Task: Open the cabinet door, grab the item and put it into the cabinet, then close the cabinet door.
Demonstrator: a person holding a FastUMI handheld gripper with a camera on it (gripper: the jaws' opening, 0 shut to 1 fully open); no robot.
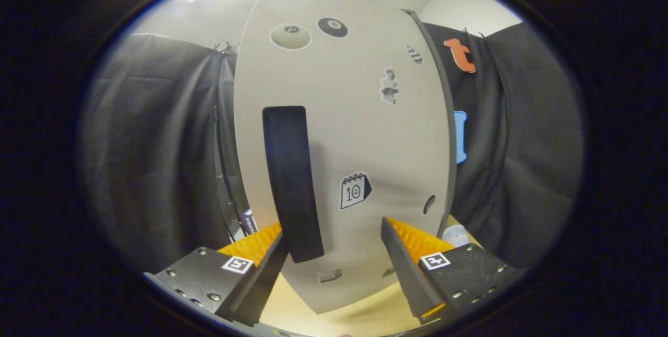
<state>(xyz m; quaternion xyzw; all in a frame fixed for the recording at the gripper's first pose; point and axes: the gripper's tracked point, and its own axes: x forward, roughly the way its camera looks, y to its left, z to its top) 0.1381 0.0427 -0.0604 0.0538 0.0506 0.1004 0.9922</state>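
A pale grey cabinet door (355,133) with several stickers stands right in front of me and looks shut. Its long black handle (291,180) runs upright down the door's left half. My gripper (334,238) is open, close to the door near its lower part. The left finger (261,264) sits just left of the handle's lower end, and the right finger (404,269) stands well to the handle's right. The handle's bottom end lies between the fingers, close to the left one, and nothing is pressed by both.
Black cloth walls (156,159) hang on both sides of the cabinet. A light wooden tabletop (334,316) lies under the cabinet. A small pale blue round thing (456,233) sits at the cabinet's right foot.
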